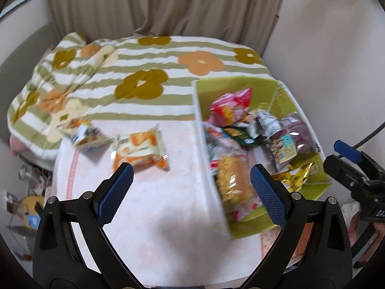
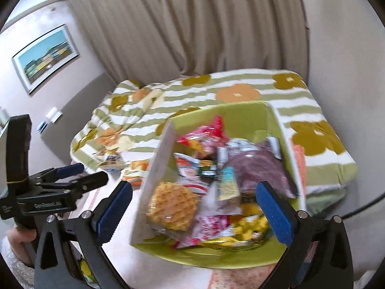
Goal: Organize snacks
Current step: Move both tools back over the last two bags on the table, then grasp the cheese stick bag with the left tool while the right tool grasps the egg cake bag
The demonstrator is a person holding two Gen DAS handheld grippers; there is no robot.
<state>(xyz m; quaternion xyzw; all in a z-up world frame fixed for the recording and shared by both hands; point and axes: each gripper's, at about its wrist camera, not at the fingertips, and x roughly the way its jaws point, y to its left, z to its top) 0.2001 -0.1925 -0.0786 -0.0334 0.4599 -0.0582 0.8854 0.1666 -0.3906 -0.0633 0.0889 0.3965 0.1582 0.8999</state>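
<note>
A green box (image 1: pixel 243 83) (image 2: pixel 240 110) stands on the pale pink bed cover, filled with several snack packs, among them a waffle pack (image 2: pixel 172 208) (image 1: pixel 234 183), a red bag (image 1: pixel 231 106) and a purple bag (image 2: pixel 262 171). Two packs lie outside it to the left: an orange pack (image 1: pixel 142 148) (image 2: pixel 136 168) and a white-and-blue pack (image 1: pixel 85 133) (image 2: pixel 112 160). My left gripper (image 1: pixel 191 180) is open, empty, above the cover beside the box's left wall. My right gripper (image 2: pixel 192 200) hangs open over the box with nothing between its pads.
A striped quilt with flower prints (image 1: pixel 134 72) covers the far half of the bed. Beige curtains (image 2: pixel 192 29) hang behind it. A framed picture (image 2: pixel 45 57) is on the left wall. Clutter and cables lie on the floor (image 1: pixel 26 192) left of the bed.
</note>
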